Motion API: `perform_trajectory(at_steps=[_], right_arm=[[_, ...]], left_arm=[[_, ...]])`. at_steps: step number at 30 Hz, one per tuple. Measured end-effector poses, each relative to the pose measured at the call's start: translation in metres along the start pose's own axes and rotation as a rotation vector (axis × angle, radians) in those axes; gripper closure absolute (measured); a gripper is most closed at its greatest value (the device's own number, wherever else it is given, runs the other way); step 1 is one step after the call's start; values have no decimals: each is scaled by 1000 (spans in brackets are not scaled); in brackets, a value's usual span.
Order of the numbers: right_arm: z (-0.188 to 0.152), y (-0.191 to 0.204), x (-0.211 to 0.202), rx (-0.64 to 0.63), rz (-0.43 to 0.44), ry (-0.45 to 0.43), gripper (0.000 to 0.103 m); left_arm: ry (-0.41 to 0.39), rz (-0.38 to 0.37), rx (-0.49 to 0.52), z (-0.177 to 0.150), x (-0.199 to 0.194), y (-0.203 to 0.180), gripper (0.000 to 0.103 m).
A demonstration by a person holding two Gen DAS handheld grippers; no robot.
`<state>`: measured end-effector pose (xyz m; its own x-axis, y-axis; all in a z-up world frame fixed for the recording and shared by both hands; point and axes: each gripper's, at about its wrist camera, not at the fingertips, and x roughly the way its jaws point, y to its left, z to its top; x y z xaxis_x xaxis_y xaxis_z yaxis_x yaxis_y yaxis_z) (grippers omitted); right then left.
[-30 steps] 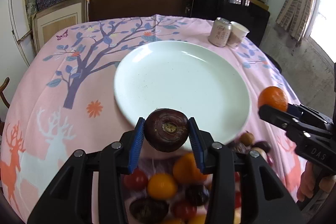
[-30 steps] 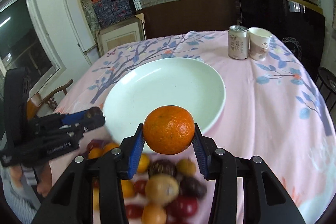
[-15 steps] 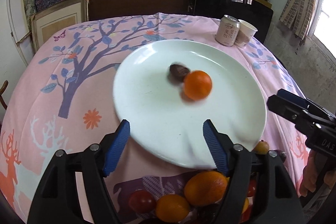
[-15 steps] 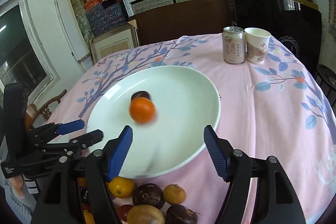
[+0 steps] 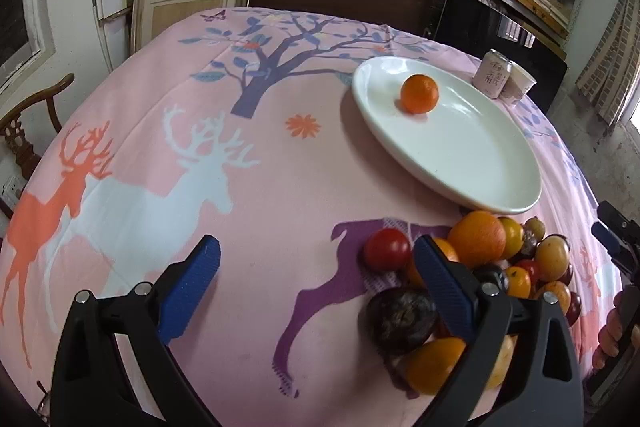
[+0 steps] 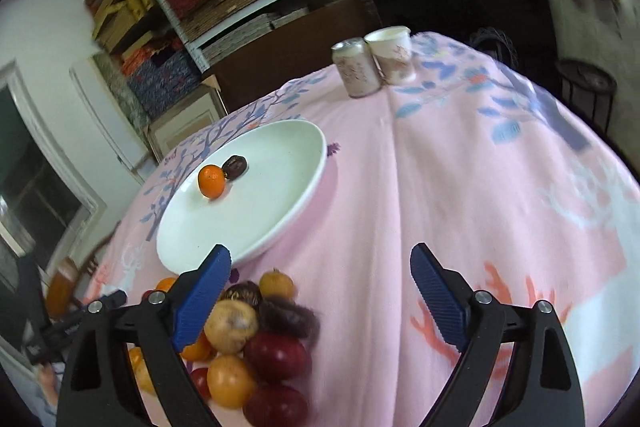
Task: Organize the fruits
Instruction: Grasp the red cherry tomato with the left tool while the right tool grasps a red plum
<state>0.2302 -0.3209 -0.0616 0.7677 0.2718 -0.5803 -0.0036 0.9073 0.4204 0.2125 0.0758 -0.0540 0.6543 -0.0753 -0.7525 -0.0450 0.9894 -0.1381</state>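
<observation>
A white plate point(image 5: 472, 147) point(image 6: 280, 187) lies on the pink tablecloth. On it rest an orange point(image 5: 419, 93) point(image 6: 211, 180) and, touching it in the right wrist view, a dark purple fruit point(image 6: 235, 167). A pile of mixed fruits point(image 5: 480, 267) point(image 6: 248, 339) lies on the cloth just in front of the plate. My left gripper point(image 5: 316, 283) is open and empty over the cloth, left of the pile. My right gripper point(image 6: 320, 295) is open and empty, its left finger over the pile.
A drink can point(image 5: 491, 73) point(image 6: 357, 67) and a paper cup point(image 5: 518, 85) point(image 6: 394, 55) stand together beyond the plate. A wooden chair point(image 5: 24, 131) stands at the table's left edge. Shelves of boxes fill the back wall.
Both grippers opened and dropped the orange and the dark fruit onto the plate, then drew back and swung apart, the left to the left and the right to the right.
</observation>
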Motion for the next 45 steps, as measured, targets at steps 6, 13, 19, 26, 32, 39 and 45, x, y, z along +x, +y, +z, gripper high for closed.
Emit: perform_trajectory(at_steps=[6, 13, 19, 26, 32, 39, 45], right_arm=[[-12, -8, -3, 30, -29, 3, 11], [-14, -4, 2, 20, -25, 29, 11], [-12, -5, -2, 31, -10, 14, 10], [-14, -1, -5, 17, -5, 12, 10], [-15, 1, -5, 2, -10, 13, 10], [-17, 4, -1, -8, -13, 24, 10], [-18, 9, -1, -37, -9, 18, 10]], left_arm=[[13, 9, 46, -5, 9, -11, 8], [50, 83, 75, -5, 24, -10, 4], [-15, 167, -59, 4, 8, 28, 5], [-38, 165, 65, 3, 16, 2, 5], [45, 97, 154, 2, 40, -13, 45], [41, 25, 146, 6, 45, -16, 63], [41, -3, 147, 5, 43, -17, 76]])
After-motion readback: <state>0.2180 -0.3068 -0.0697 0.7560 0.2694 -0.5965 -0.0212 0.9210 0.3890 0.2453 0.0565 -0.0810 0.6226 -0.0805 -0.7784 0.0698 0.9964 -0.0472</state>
